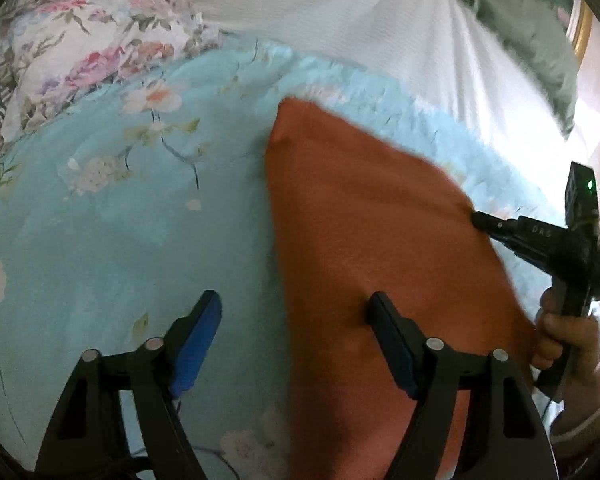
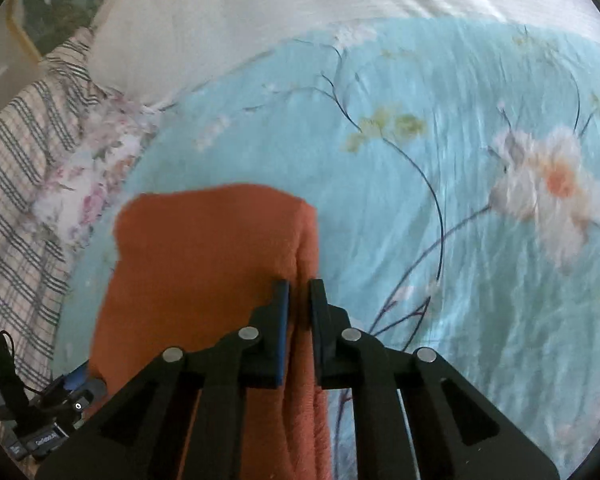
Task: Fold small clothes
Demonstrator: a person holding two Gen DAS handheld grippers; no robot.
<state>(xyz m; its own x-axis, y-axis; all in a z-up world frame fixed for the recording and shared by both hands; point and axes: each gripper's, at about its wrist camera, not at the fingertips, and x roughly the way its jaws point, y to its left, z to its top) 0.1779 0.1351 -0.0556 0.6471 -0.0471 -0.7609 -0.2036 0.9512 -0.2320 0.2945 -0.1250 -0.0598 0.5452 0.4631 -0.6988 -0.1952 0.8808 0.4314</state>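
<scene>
An orange cloth (image 1: 364,216) lies folded on a light blue floral bedspread (image 1: 112,240). My left gripper (image 1: 296,308) is open and empty, with its right finger over the cloth's left part and its left finger over the bedspread. My right gripper (image 1: 478,220) pinches the cloth's right edge. In the right wrist view the right gripper (image 2: 299,296) is shut on the orange cloth (image 2: 204,256) along its right folded edge. The left gripper (image 2: 72,384) shows at the cloth's near left corner.
A floral pillow (image 1: 80,60) and a plaid cloth (image 2: 16,184) lie at the bedspread's edge. A white sheet (image 1: 340,12) covers the far side of the bed. A green pillow (image 1: 532,40) sits at the far right. The person's hand (image 1: 560,336) holds the right gripper.
</scene>
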